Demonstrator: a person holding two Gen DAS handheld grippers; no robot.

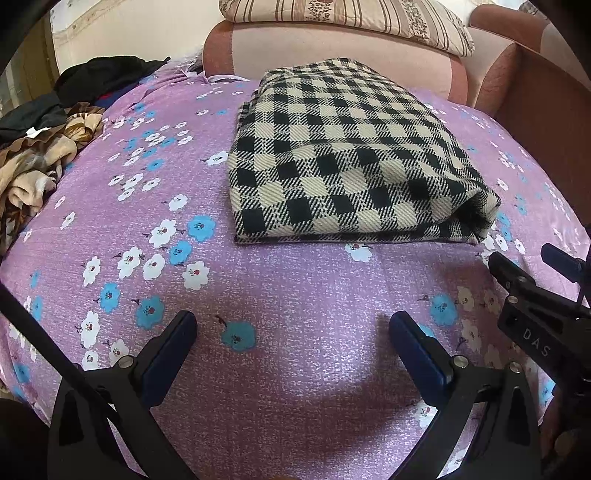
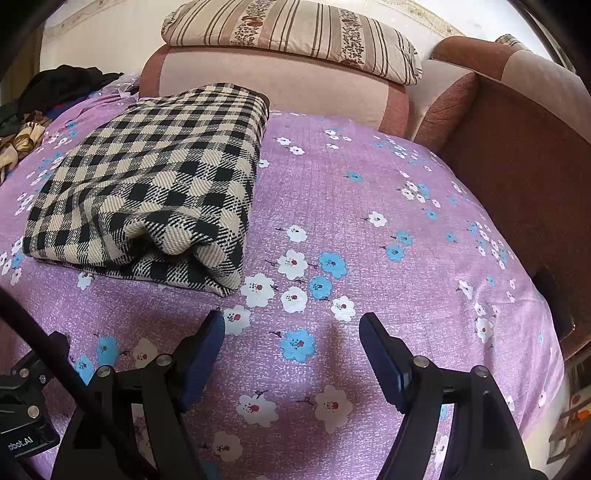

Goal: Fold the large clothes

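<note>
A black-and-cream checked garment (image 1: pixel 343 155) lies folded into a thick rectangle on the purple flowered bedsheet (image 1: pixel 295 295). It also shows in the right wrist view (image 2: pixel 147 184), at the left. My left gripper (image 1: pixel 291 332) is open and empty, hovering over the sheet just in front of the fold. My right gripper (image 2: pixel 291 332) is open and empty, over the sheet to the right of the garment's near corner. The right gripper's fingers (image 1: pixel 517 280) show at the right edge of the left wrist view.
A pile of unfolded clothes (image 1: pixel 44 140) lies at the far left of the bed. A pink and brown sofa back (image 2: pixel 280 85) with a striped pillow (image 2: pixel 295 33) stands behind. A brown armrest (image 2: pixel 517 147) borders the right side.
</note>
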